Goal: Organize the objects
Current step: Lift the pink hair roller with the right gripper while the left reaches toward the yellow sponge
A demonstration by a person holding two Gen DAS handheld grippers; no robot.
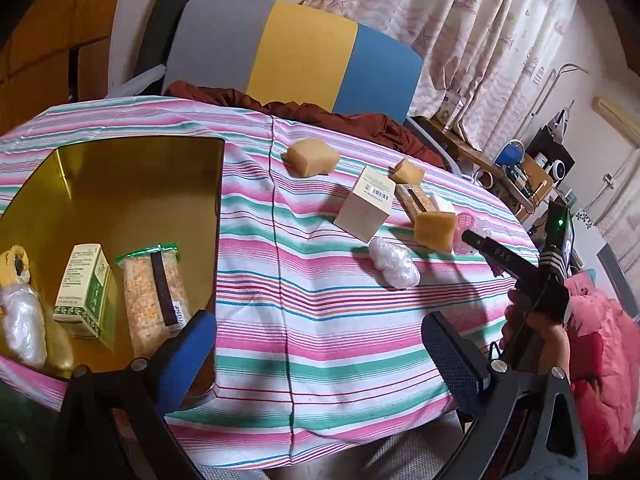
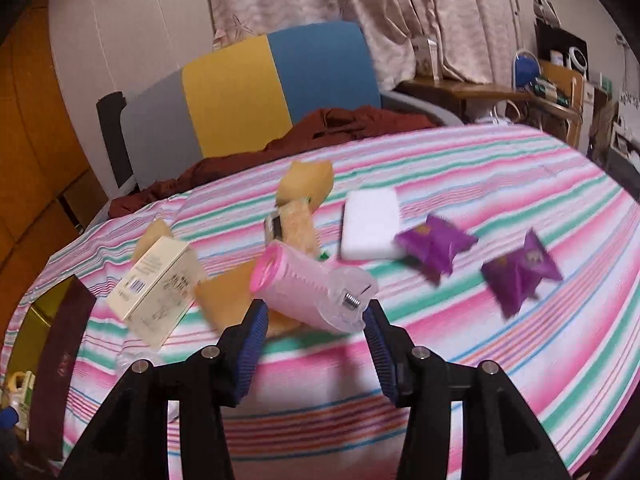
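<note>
Four items lie in the gold tray (image 1: 132, 152).

light: dim, warm indoor | right view: motion-blurred | left view: sharp | edges: fisheye-bent, dark corners

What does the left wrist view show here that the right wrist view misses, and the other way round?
Only the left wrist view shows inside the gold tray: a green box, a grain packet and a plastic-wrapped bundle. Its left gripper is open and empty.

Only the right wrist view shows two purple packets and the right gripper open around a pink clip.

Both show the beige box and striped cloth.
</note>
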